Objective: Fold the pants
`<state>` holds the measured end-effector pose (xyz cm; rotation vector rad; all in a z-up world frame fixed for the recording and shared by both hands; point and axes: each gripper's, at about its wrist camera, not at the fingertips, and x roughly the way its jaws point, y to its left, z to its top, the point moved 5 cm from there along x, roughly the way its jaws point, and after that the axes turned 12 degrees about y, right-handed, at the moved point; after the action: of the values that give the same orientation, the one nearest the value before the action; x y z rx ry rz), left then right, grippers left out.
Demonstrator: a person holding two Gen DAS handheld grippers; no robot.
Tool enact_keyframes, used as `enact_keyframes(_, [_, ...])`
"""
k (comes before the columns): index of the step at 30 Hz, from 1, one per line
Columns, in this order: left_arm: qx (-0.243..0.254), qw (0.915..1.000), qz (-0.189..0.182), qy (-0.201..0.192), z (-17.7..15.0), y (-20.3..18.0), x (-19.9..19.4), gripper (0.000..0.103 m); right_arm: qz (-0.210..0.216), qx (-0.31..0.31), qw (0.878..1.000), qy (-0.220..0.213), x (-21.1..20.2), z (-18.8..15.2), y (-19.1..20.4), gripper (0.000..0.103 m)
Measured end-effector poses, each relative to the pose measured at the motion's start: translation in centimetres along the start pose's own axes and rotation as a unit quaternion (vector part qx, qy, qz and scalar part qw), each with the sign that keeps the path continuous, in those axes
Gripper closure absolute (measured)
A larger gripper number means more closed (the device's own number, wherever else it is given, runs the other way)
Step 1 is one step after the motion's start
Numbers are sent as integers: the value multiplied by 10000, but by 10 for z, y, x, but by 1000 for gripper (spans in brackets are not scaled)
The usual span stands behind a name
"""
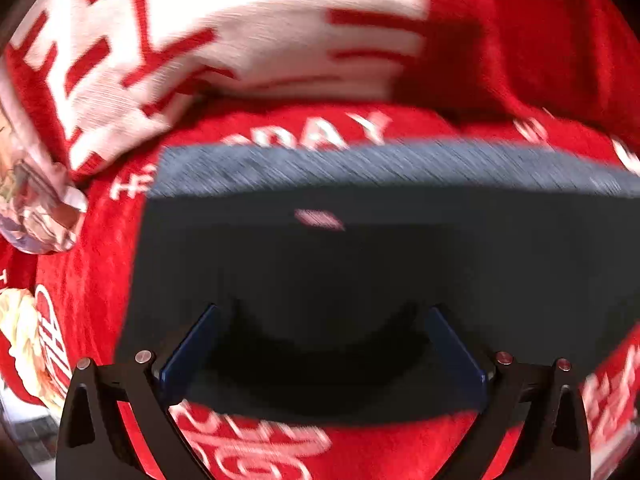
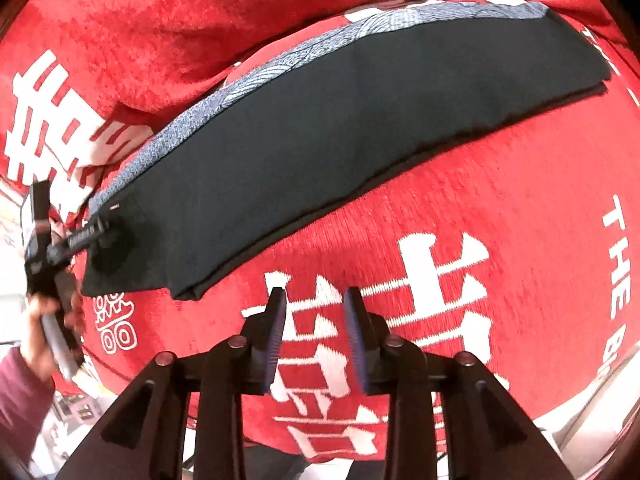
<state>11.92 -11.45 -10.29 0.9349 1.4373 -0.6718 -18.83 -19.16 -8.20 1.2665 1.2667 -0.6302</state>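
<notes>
The dark pants (image 2: pixel 340 136) lie folded in a long strip on a red blanket (image 2: pixel 500 208), with a grey patterned waistband or lining (image 2: pixel 248 88) along the far edge. My left gripper (image 1: pixel 320 344) is open wide, its blue pads (image 1: pixel 188 352) straddling the near end of the pants (image 1: pixel 360 264); it also shows in the right wrist view (image 2: pixel 80 240) at the pants' left end. My right gripper (image 2: pixel 314 332) is open and empty, just short of the pants' near fold edge.
The red blanket with white lettering (image 1: pixel 240 40) is bunched up behind the pants. A crumpled shiny wrapper (image 1: pixel 36 208) lies at the left. The table edge and floor (image 2: pixel 600 420) show at lower right.
</notes>
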Motion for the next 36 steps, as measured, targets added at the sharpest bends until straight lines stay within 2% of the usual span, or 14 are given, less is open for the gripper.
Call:
enact_keyframes(2, [174,9997,-162,56,-13,-15,-7,0,-16,35,10000,-34,-6,-4,1,61])
enact_keyframes(7, [492,9980,-365,124,-42,-55,-19,0,28,112,9999,-65,-15,-16,1,55])
enact_keyframes(11, [759,9961,-412,153,-69,-89,-26,0,120,319,9994,-90,-19,-31,-7,53])
enact_keyframes(17, [1168,9924,-342,174,-90,-131,-33,0,221,596,9978,-172,-25,-46,-32,50])
enact_keyframes(27, [1136,9928,-306,239,-88,-193,-49,0,416,690,9967,-41,-28,-32,-80,50])
enact_keyframes(31, [955,9944,-344,279,-77,-220,-52,0,491,611,9969,-108,-42,-13,-101,50])
enact_keyframes(36, [540,9965,-532,351,-49,-254,-50,0,713,852,9932,-351,-61,28,-152,50])
